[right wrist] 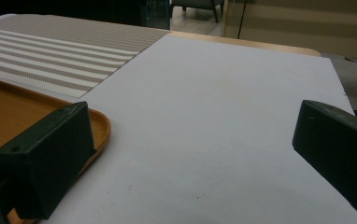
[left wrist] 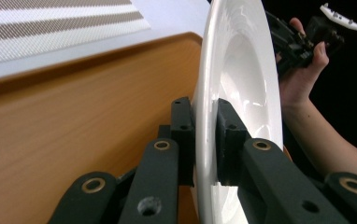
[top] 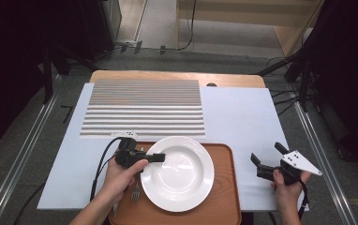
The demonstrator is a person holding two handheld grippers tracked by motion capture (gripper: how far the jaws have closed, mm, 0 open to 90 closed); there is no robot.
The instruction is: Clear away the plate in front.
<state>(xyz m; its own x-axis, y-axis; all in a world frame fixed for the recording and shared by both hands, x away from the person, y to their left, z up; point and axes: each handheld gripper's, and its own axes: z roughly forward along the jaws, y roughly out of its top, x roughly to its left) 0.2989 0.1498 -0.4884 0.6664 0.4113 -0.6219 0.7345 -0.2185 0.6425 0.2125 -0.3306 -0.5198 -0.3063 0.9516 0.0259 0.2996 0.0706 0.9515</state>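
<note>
A white deep plate (top: 179, 173) lies over the wooden tray (top: 224, 187) near the table's front edge. My left gripper (top: 160, 157) is shut on the plate's left rim; in the left gripper view both pads (left wrist: 183, 135) press on the plate (left wrist: 242, 79) from either side. A fork (top: 135, 192) lies on the tray under my left hand, partly hidden. My right gripper (top: 267, 155) stands open to the right of the tray, over the white mat, with nothing between its fingers (right wrist: 50, 158). The tray's corner (right wrist: 99, 128) sits beside its left jaw.
A striped brown-and-white placemat (top: 144, 108) lies at the back left on the white table cover (top: 242, 117). The wooden table edge (top: 177, 77) runs along the back. Metal rails (top: 317, 145) flank the table on both sides.
</note>
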